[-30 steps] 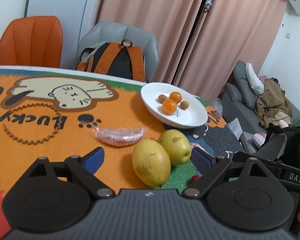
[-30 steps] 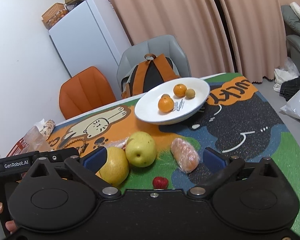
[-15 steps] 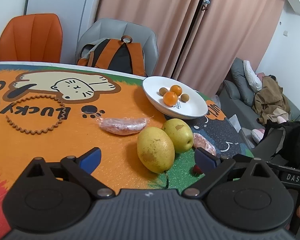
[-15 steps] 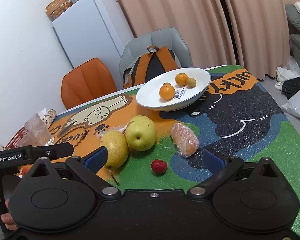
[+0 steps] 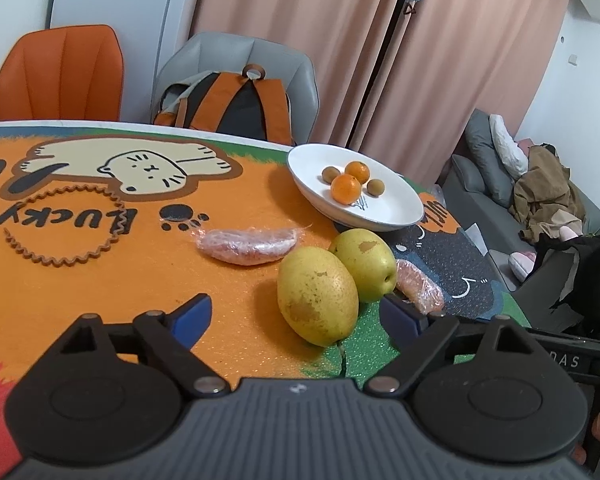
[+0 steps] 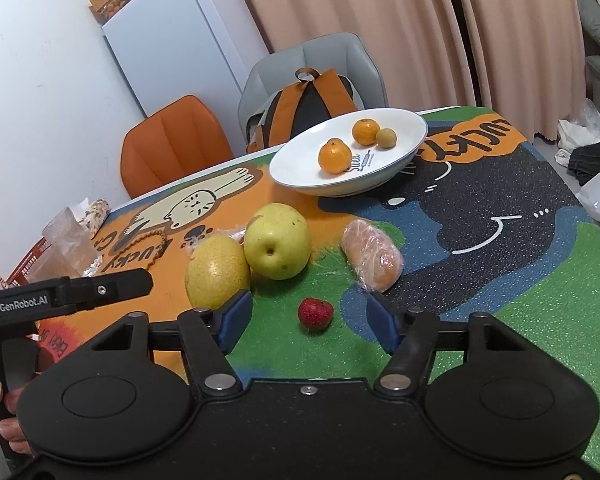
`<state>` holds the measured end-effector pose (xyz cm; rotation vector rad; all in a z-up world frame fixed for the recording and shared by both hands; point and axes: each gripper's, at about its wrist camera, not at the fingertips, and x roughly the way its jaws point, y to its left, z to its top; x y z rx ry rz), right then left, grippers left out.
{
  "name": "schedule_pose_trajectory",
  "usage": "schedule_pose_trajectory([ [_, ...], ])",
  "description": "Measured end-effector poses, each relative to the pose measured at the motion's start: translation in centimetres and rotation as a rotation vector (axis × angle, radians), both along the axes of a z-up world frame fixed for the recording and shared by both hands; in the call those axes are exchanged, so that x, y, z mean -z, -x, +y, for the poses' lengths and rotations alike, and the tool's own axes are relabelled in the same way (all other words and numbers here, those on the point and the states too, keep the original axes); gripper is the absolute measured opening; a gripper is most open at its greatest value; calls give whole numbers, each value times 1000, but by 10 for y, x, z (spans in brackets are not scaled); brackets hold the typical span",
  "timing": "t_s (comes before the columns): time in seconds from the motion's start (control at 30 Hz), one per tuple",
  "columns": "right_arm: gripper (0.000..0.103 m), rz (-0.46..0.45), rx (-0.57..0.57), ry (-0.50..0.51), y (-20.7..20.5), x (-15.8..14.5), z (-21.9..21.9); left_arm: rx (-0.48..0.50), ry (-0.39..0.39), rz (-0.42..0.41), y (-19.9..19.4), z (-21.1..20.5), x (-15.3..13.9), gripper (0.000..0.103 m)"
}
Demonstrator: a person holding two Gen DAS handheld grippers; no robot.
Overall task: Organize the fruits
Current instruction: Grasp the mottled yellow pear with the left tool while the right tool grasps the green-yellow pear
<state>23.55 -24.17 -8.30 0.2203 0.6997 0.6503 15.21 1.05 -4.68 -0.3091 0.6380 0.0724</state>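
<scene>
Two yellow-green pears (image 5: 318, 294) lie touching mid-mat, near side of the white shallow plate (image 5: 396, 210) w/ two small oranges (image 5: 345, 189). Left gripper (image 5: 298, 314): jaws released, nearer pear between its tips, no contact seen.

Right wrist view: small red strawberry (image 6: 315, 313) on green patch, right gripper (image 6: 309, 320) jaws spread either side of it, not touching. Plastic-wrapped orange piece (image 6: 374, 256) just right of pears.

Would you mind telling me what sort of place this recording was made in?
Most likely a home living-dining room: a small fridge by the wall, a grey sofa strewn with clothes, and full-length curtains behind the table.
</scene>
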Motion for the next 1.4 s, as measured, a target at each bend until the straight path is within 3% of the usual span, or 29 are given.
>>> schedule_pose_trajectory([
  [0.87,58,51,-40,-38,-35,8,9,15,22,76,-53,-11,28,75],
  [1.07,59,63,-37,-38,-44,6,12,24,88,109,-65,-5,37,62],
  [1.4,62,98,-54,-57,-59,4,28,-2,121,91,-59,9,33,61],
])
